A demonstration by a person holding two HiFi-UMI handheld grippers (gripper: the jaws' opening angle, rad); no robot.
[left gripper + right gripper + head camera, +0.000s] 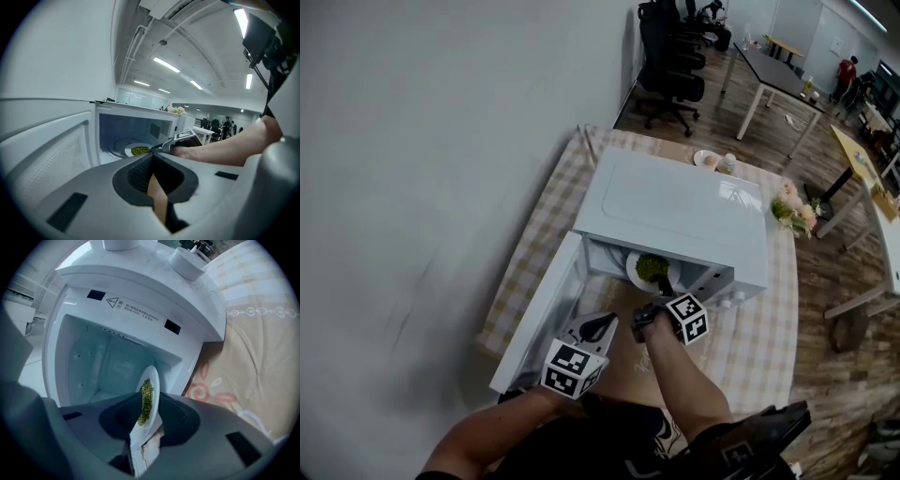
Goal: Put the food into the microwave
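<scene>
R claw [148, 418]: jaws apart, astride plate [636, 275] rim; pads not pressing.
Plate: white, inside microwave [675, 211] cavity.
Food [652, 267]: green heap on plate.
L claw [151, 157]: jaws together, empty, in front of cavity, beside door [546, 309].
Door: swung open, L side.
Microwave: white, on checked cloth [759, 347].

The microwave [675, 211] casing is finished in smooth, glossy white, and light is reflected off its top. The tablecloth [553, 220] is seen as matt checked cloth, the plate [634, 275] as smooth glazed white, the floor [830, 272] as wood planking with a faint sheen.
</scene>
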